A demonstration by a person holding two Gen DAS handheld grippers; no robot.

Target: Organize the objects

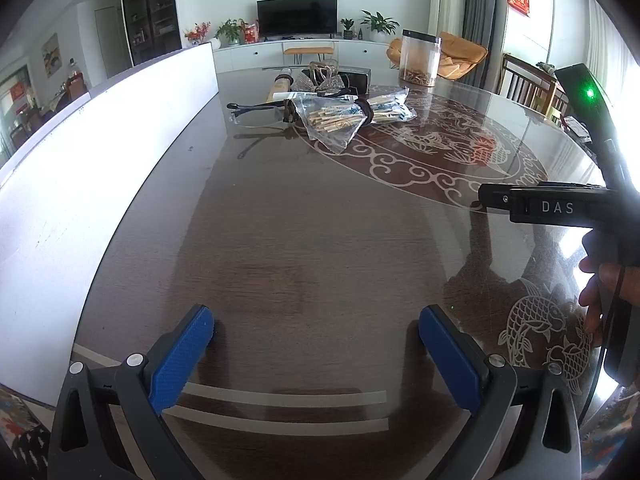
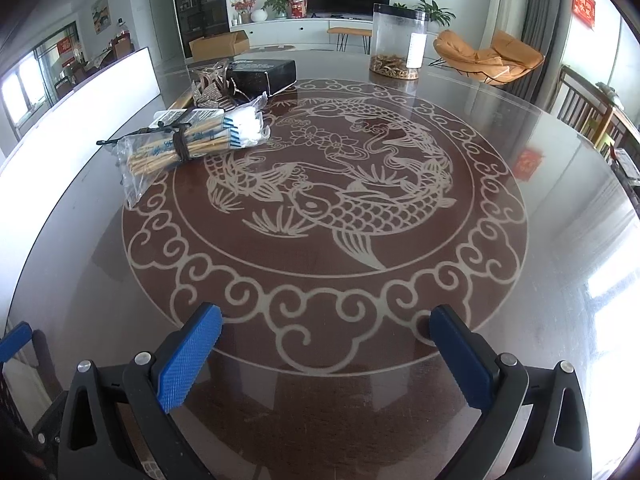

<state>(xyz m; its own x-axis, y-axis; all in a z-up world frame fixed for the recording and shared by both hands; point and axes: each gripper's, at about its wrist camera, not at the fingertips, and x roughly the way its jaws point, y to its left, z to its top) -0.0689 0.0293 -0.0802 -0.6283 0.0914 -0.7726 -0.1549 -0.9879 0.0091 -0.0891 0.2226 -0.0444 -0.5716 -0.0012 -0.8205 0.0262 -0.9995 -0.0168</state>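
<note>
- Left wrist view: the left gripper (image 1: 316, 334) stands spread wide and empty over the near table (image 1: 304, 240). The bag of sticks (image 1: 340, 120) lies far off, light and crinkly, its plastic likely slippery.
- Right wrist view: the right gripper (image 2: 326, 330) is also spread and empty. The bag of sticks (image 2: 188, 142) sits far left; the dark band round its middle looks the firmest place to pinch.

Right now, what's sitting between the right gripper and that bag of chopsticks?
Nothing: in the right wrist view only bare glass tabletop separates the open right gripper from the bag of chopsticks.
</note>
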